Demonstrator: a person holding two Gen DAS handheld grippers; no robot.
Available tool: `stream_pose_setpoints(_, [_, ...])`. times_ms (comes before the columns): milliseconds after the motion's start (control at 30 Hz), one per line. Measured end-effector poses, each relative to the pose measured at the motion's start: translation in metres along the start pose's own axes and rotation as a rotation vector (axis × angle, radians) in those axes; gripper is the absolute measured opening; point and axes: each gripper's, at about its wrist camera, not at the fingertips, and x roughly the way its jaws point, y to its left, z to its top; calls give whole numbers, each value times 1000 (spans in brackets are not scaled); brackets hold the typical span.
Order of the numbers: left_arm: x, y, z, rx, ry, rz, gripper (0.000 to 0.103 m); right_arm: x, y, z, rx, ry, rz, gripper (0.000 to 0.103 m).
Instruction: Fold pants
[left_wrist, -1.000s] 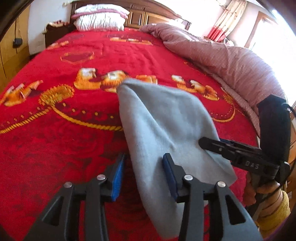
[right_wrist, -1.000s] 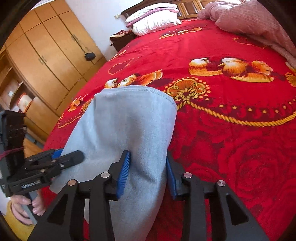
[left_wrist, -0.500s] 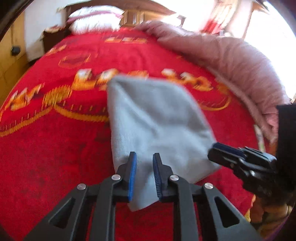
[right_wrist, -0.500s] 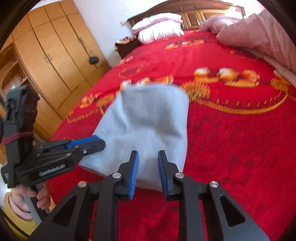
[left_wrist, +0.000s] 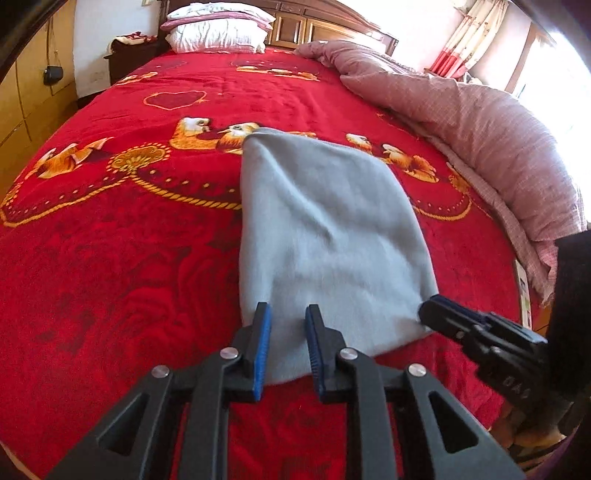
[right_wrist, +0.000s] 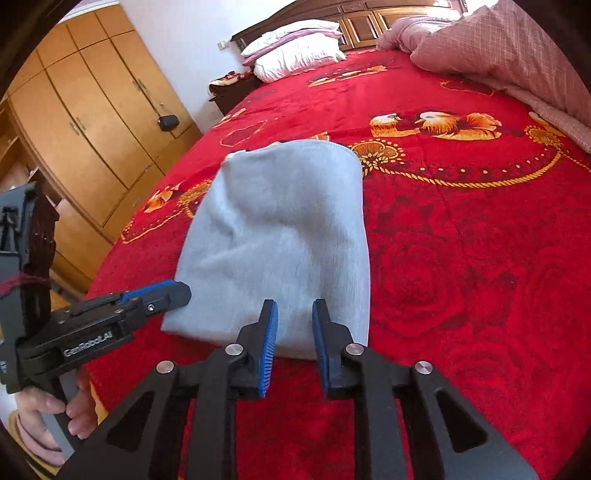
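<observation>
The light grey pants (left_wrist: 328, 236) lie folded into a flat oblong on the red bedspread (left_wrist: 110, 240), near the bed's front edge; they also show in the right wrist view (right_wrist: 280, 236). My left gripper (left_wrist: 287, 317) hovers over the near left corner of the pants, its jaws a little apart and holding nothing. My right gripper (right_wrist: 294, 314) hovers over the near right corner, also slightly open and empty. Each gripper shows in the other's view: the right one (left_wrist: 443, 314) and the left one (right_wrist: 166, 295).
A pink quilt (left_wrist: 480, 125) is heaped along the bed's right side. White pillows (left_wrist: 218, 29) lie at the headboard. A wooden wardrobe (right_wrist: 85, 122) stands left of the bed. A person's hand (right_wrist: 48, 413) holds the left gripper's handle.
Both grippers, wide open around the pants' near edge a second ago, narrowed their jaws and drew back. The pants now lie flat on the bed, free of both.
</observation>
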Motion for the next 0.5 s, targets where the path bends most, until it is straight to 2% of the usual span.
stream_pose_setpoints(133, [-10,0,-6,-8,4,29,29,-15,0,-6,19,-6,9,31])
stream_pose_setpoints(267, [-20,-5,-15,7,6,48,43,-27,3,-11,10,-3,-17,40])
stream_pose_setpoints(333, [-23,-8,-19,13,7,54,49,-32,5,-16,-6,2,-57,47])
stream_pose_setpoints(433, [-24,-10,-26,12,4,92,65,-35,8,-24,-42,16,-153,60])
stream_pose_setpoints(500, [-23,-10,-29,1,1,127,72,-34,9,-28,-68,23,-214,63])
